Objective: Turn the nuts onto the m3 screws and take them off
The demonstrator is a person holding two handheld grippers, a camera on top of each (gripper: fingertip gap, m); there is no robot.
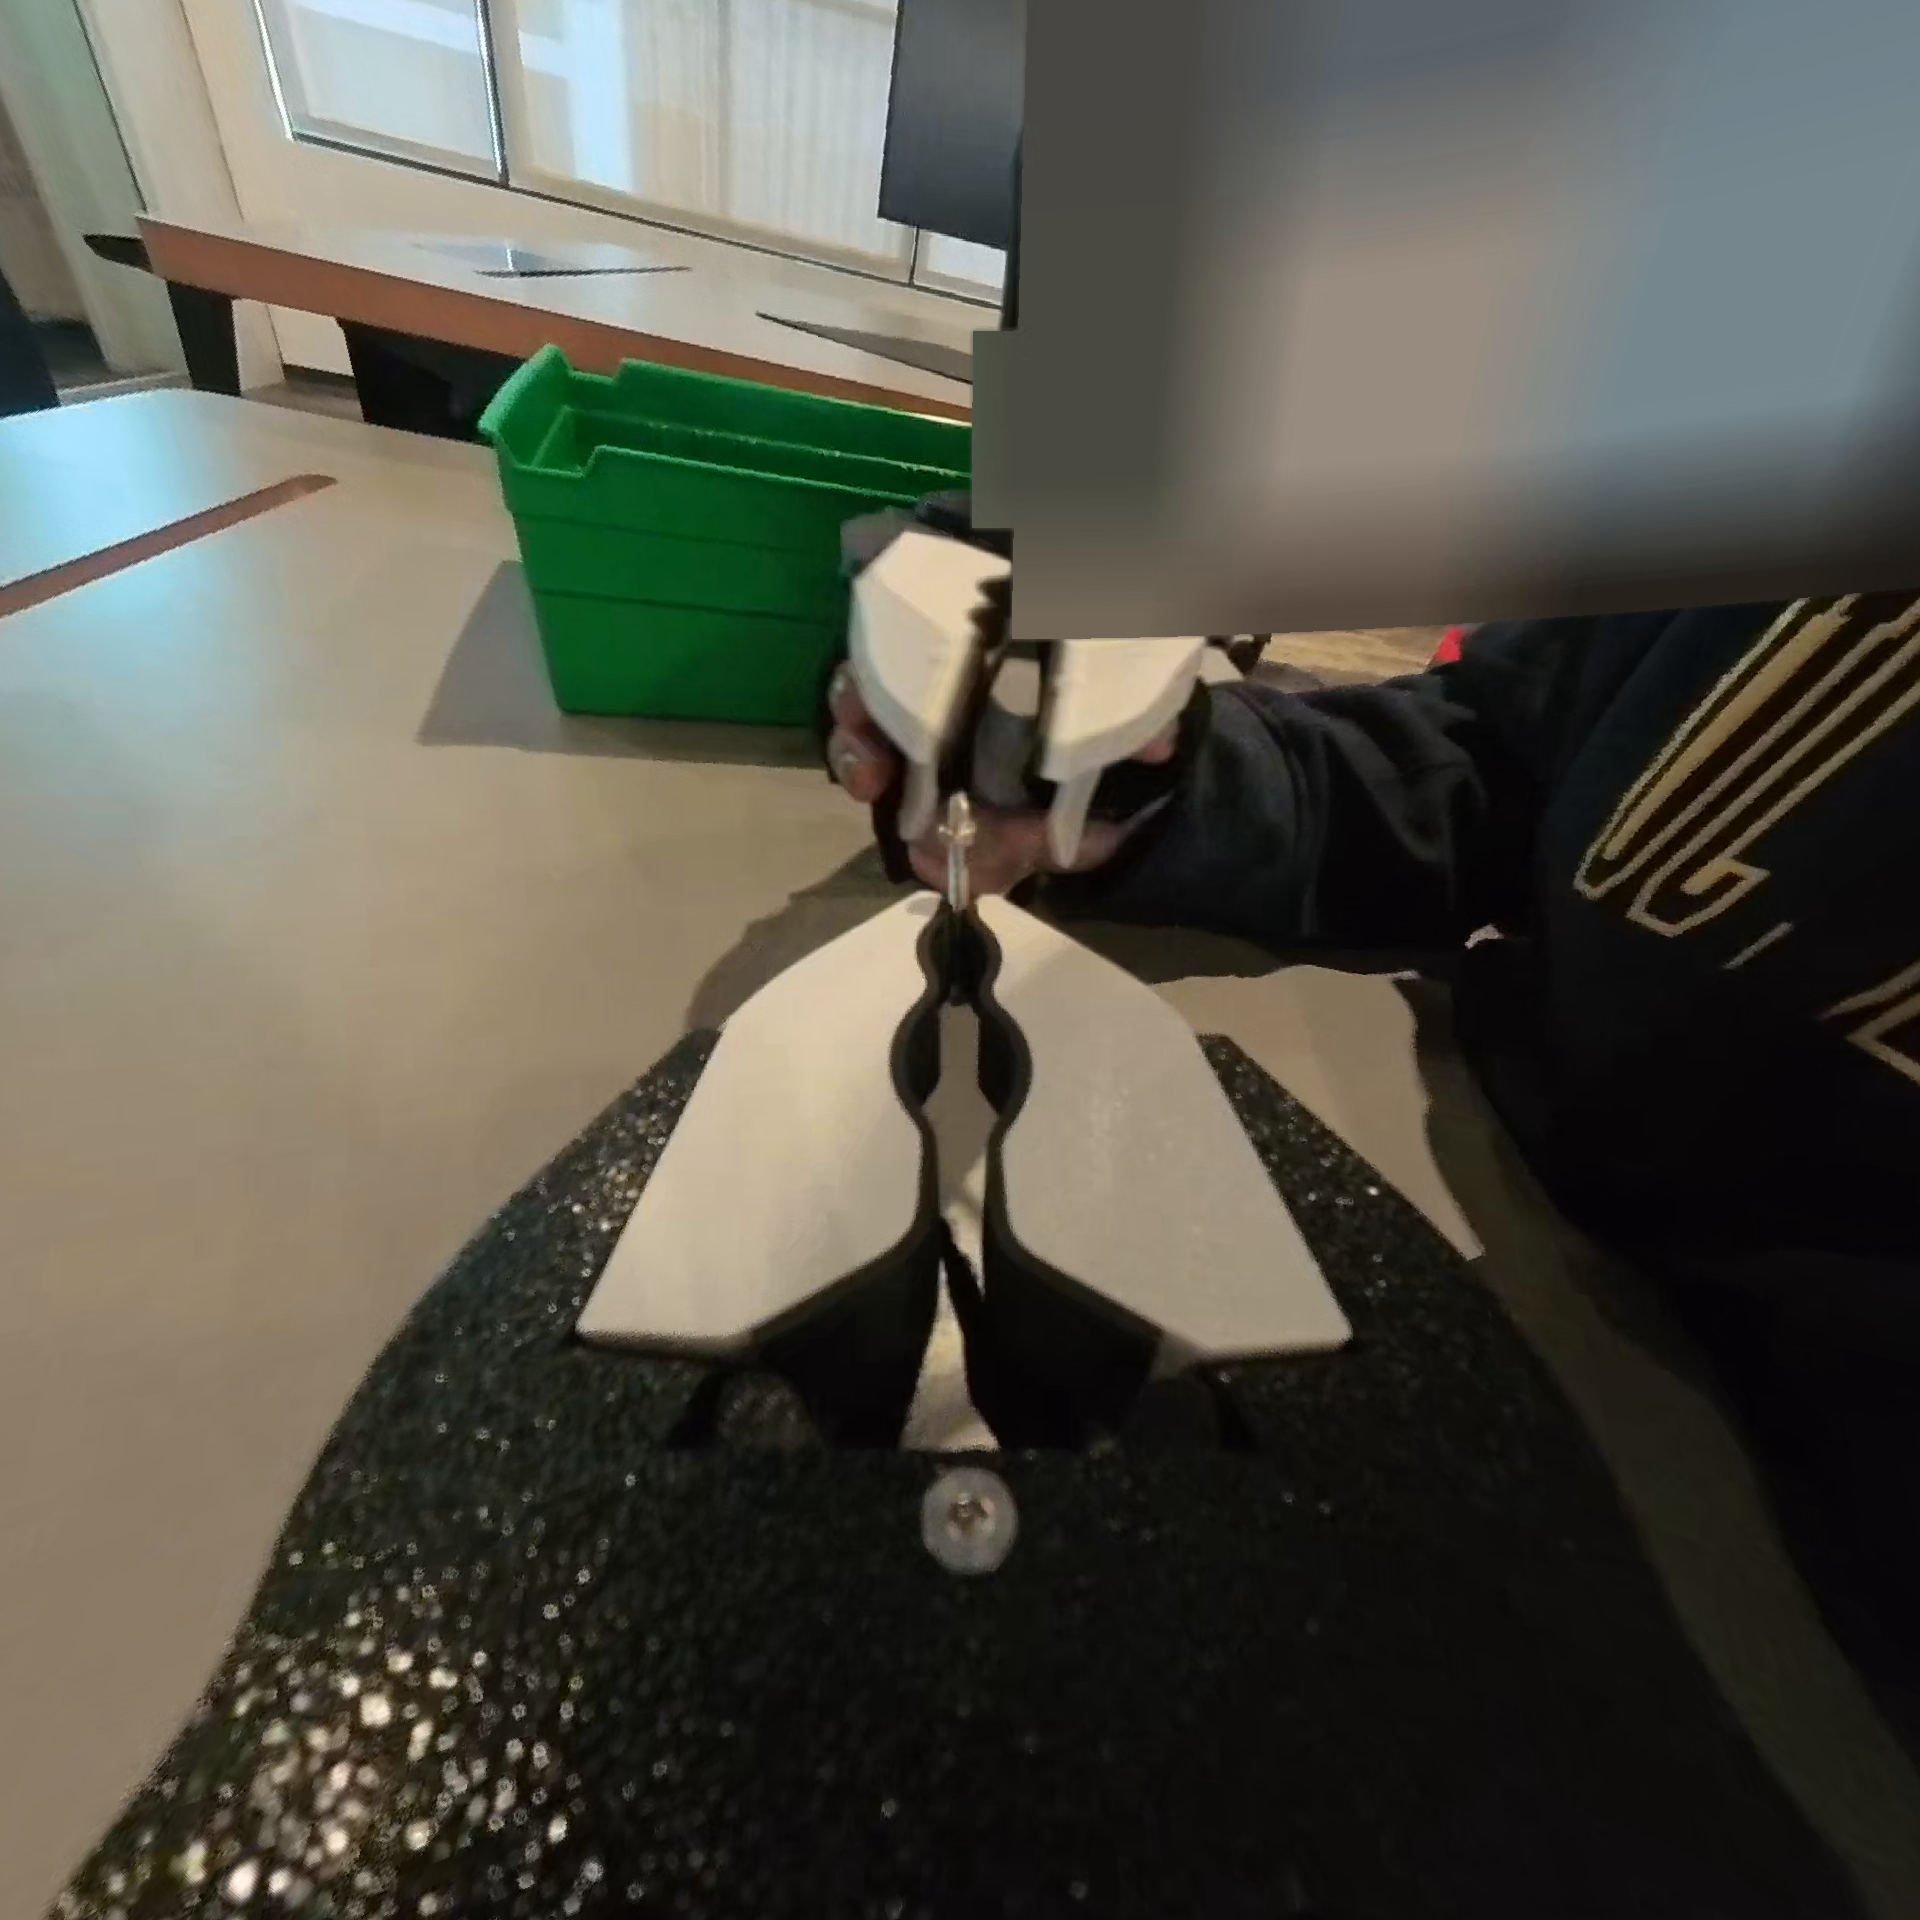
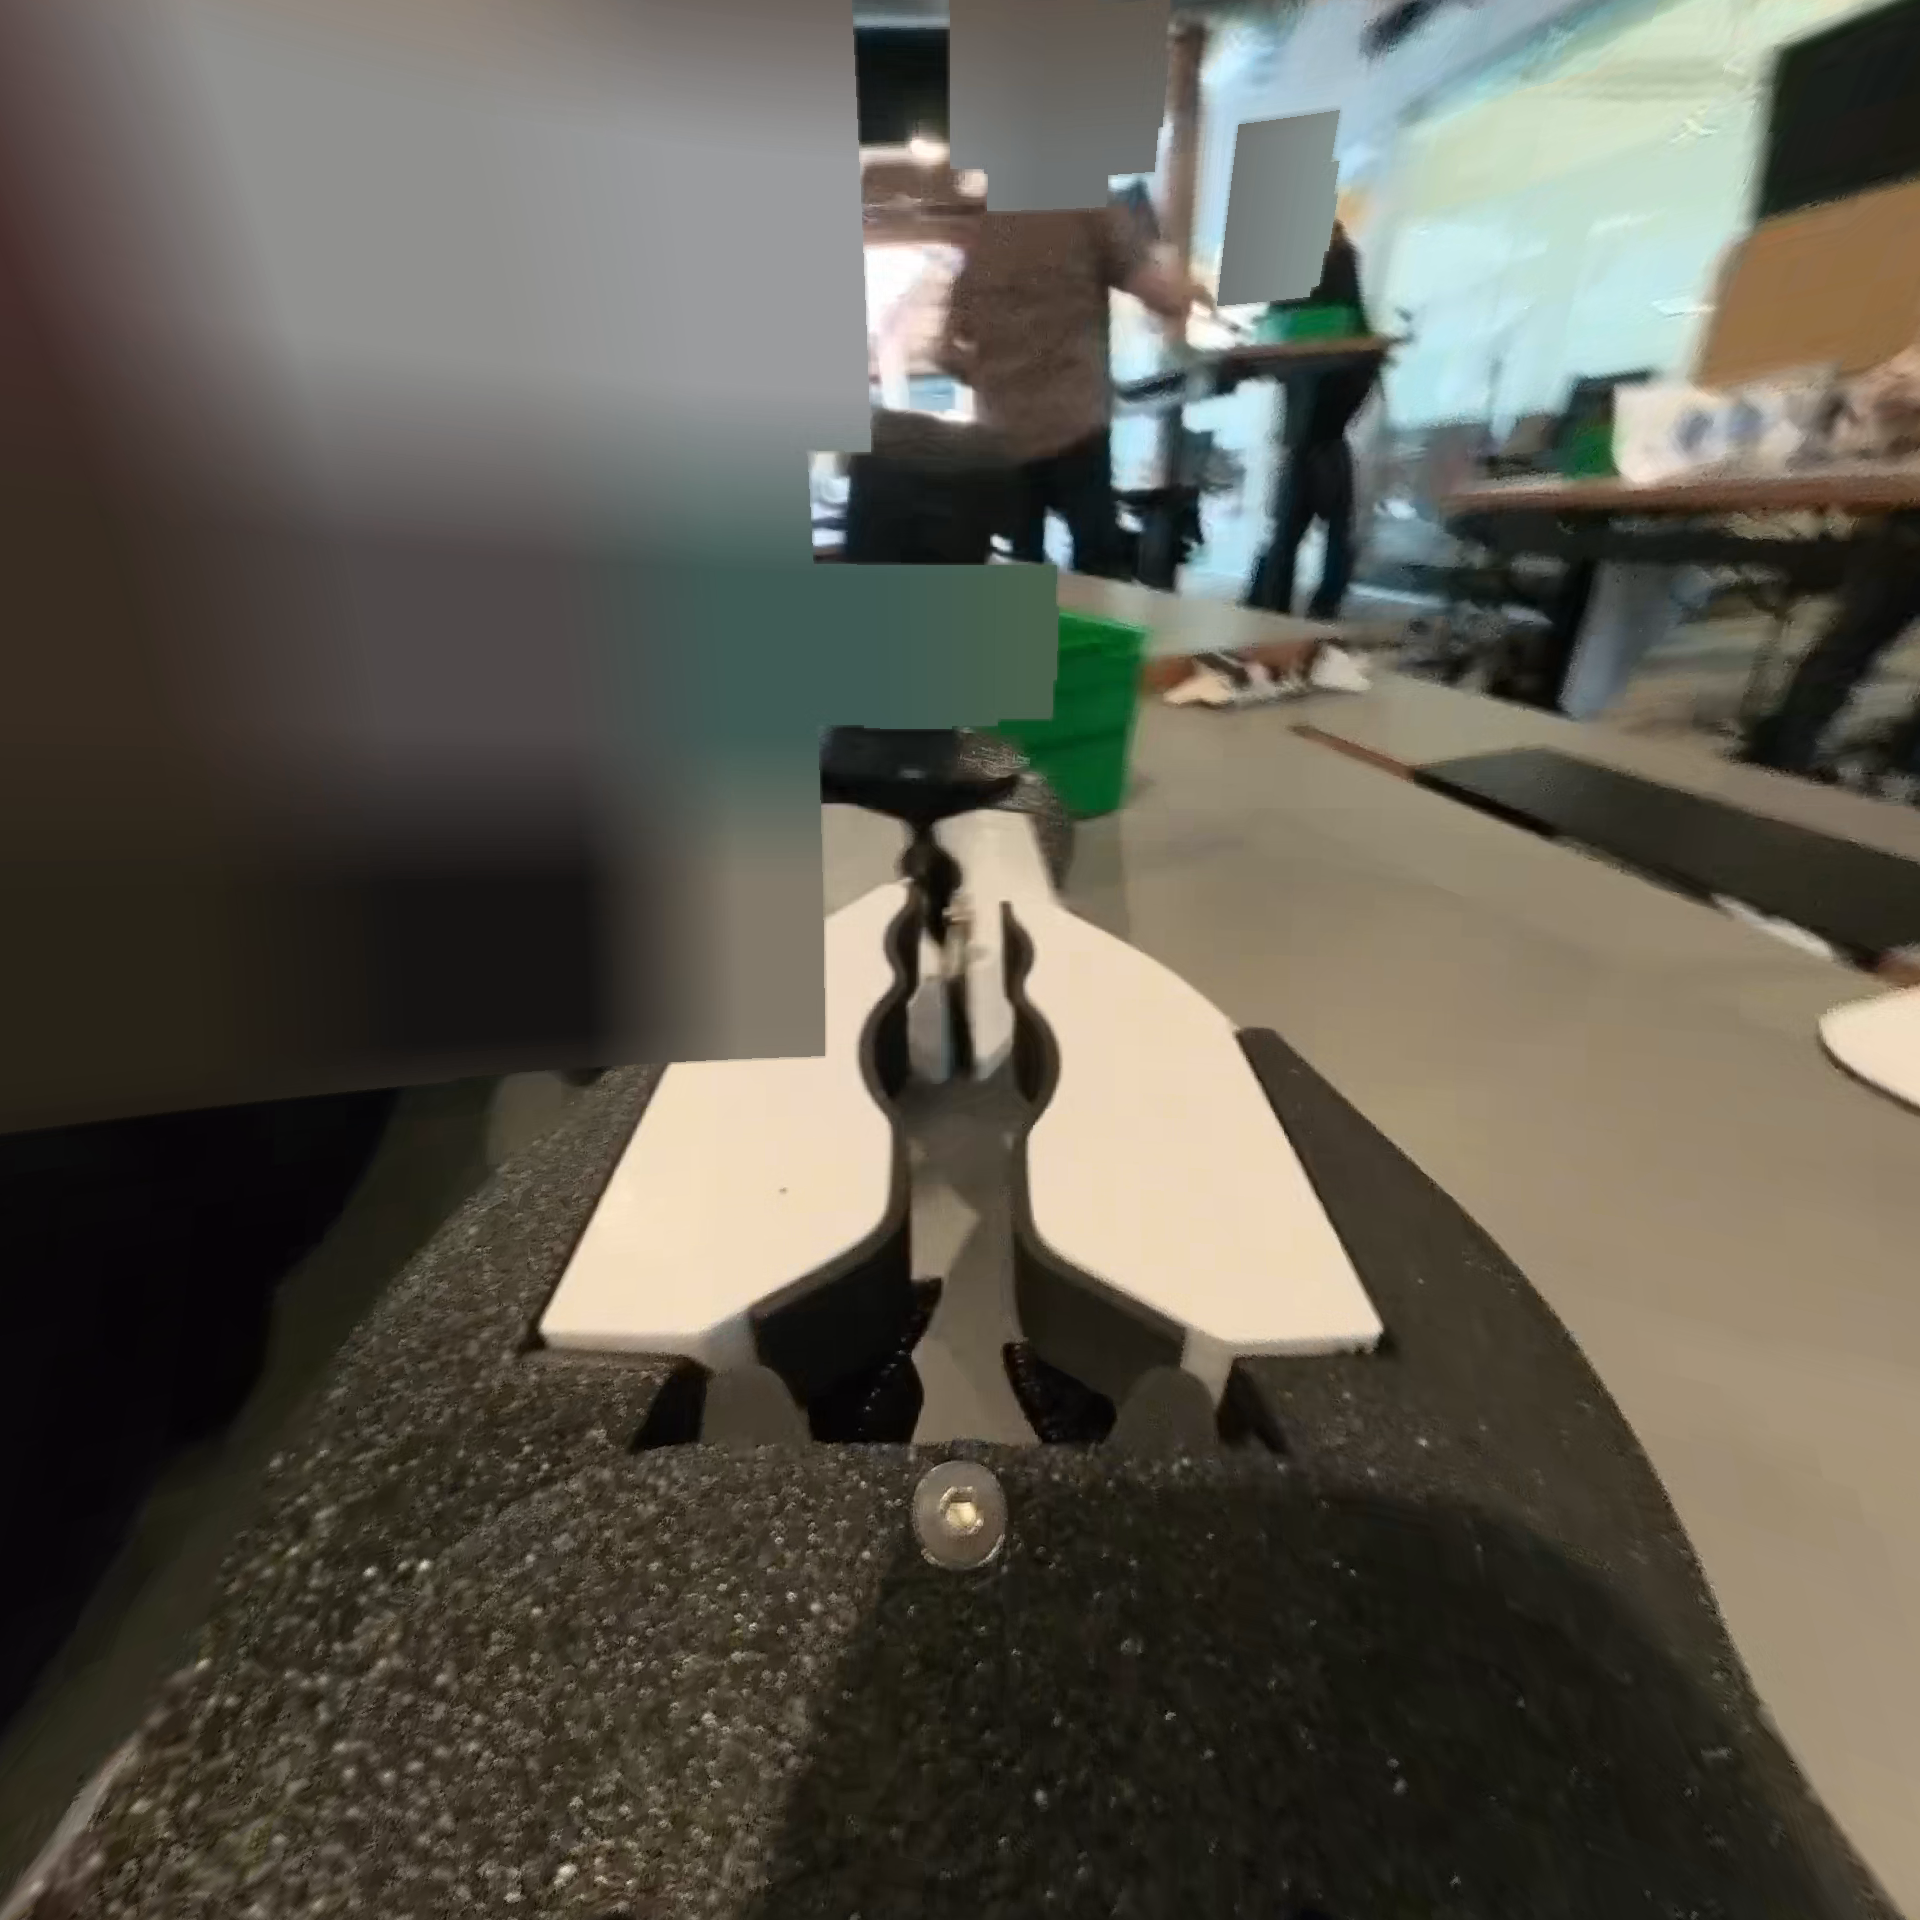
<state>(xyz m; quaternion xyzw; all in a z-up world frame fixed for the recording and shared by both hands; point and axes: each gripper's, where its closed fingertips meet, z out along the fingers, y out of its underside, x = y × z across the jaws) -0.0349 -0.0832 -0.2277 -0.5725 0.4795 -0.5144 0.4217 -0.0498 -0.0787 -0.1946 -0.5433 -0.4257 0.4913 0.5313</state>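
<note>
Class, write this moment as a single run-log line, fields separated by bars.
left gripper: shut on screw | nut: on screw | right gripper: open around nut | green bins: behind on table

Looks like a shared office or lab workroom. Long grey surface [image 1: 260,831] with a brown inlaid strip, carrying stacked green plastic bins [image 1: 675,582]. Behind it, another wood-edged desk [image 1: 582,301] under a row of large windows [image 1: 582,94], with a dark monitor [image 1: 940,114] at its end. Across the room, two people standing [image 2: 1039,343] at a raised standing desk [image 2: 1278,353] bearing another green bin. More desks at the right [image 2: 1662,499], cluttered with boxes, flattened cardboard [image 2: 1818,281] leaning against a pale wall. Black mat [image 2: 1683,831] lying flat farther along the grey surface.
</note>
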